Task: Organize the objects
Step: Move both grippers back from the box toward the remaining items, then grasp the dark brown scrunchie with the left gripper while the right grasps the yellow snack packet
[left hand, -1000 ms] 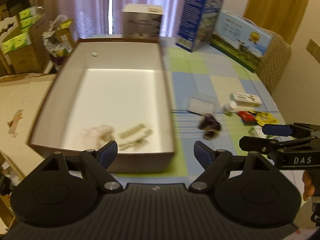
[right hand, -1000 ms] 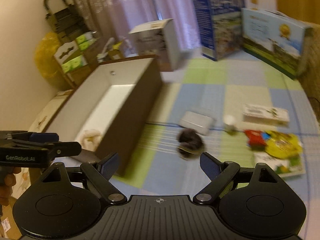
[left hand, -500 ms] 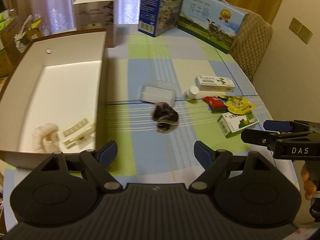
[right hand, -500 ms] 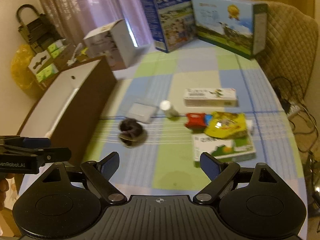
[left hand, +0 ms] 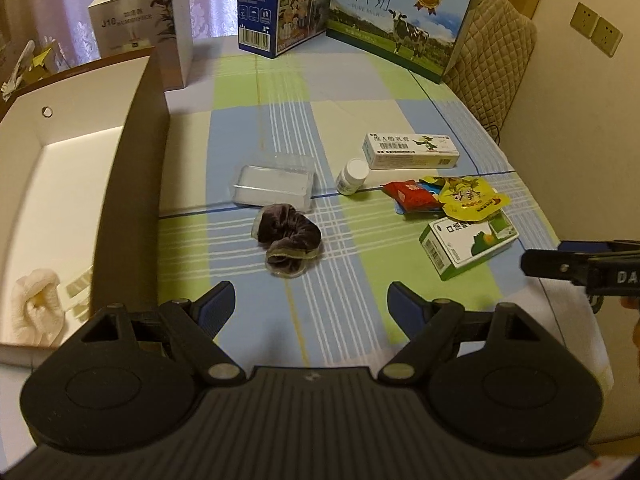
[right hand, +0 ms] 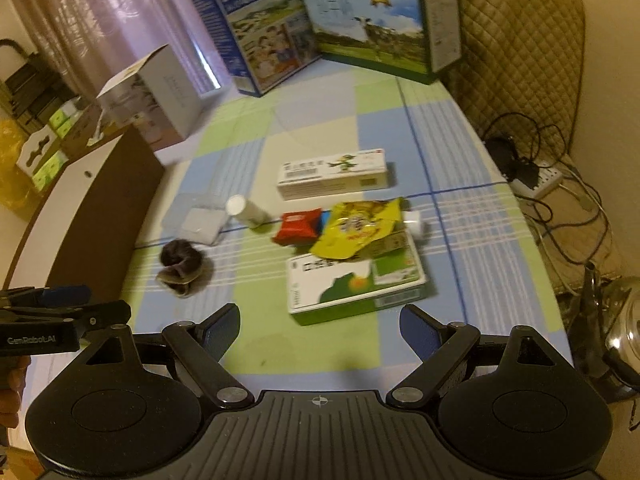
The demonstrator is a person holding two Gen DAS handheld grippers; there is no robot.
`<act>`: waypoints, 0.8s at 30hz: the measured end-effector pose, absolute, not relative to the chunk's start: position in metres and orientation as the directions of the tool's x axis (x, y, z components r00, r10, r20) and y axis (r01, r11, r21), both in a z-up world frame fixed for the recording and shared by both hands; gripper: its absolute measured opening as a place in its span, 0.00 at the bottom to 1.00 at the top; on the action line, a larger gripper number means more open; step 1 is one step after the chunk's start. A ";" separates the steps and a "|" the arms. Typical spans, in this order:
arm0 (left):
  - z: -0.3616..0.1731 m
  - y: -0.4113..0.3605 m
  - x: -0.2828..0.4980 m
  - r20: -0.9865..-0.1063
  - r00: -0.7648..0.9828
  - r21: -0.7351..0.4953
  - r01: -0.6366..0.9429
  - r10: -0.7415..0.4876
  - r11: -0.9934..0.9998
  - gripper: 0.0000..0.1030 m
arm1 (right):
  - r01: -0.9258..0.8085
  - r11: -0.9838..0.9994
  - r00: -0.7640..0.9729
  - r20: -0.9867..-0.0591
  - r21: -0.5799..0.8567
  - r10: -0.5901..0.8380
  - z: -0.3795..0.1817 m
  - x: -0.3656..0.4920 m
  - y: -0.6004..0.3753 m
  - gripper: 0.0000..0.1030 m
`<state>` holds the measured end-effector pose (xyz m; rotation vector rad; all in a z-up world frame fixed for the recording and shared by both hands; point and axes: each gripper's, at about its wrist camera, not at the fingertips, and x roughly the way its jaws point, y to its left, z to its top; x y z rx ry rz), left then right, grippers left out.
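My left gripper [left hand: 311,307] is open and empty, hovering short of a dark velvet scrunchie [left hand: 289,240] on the checked cloth. My right gripper [right hand: 320,330] is open and empty just in front of a green-and-white medicine box [right hand: 352,284]. Around them lie a clear plastic case [left hand: 273,186], a white pill bottle [left hand: 352,176], a red packet [left hand: 410,194], a yellow pouch [left hand: 470,199] and a long white box [left hand: 410,151]. A brown storage box [left hand: 132,184] with a white inside stands at the left; a white cloth [left hand: 36,310] and pale clips lie in it.
Two milk cartons [left hand: 394,16] and a grey product box [left hand: 140,24] stand at the table's far end. A quilted chair [right hand: 516,52], cables and a power strip [right hand: 540,178] are right of the table. The table's near edge lies just below both grippers.
Both grippers have swung right, away from the storage box and over the loose items. The scrunchie now sits ahead of the left gripper, the green box ahead of the right. Jaws unchanged.
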<state>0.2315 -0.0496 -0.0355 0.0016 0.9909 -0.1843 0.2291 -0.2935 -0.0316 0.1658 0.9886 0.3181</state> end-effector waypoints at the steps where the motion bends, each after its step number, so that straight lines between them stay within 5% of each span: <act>1: -0.038 -0.051 0.234 -0.832 0.534 -0.080 0.156 -0.152 0.984 0.77 | -0.181 0.944 0.511 -0.794 0.277 0.331 -0.033 0.231 -0.296 0.82; 24: -0.107 -0.064 0.319 -0.862 0.503 0.018 0.154 -0.062 0.988 0.66 | -0.111 0.960 0.536 -0.798 0.258 0.277 -0.049 0.262 -0.315 0.82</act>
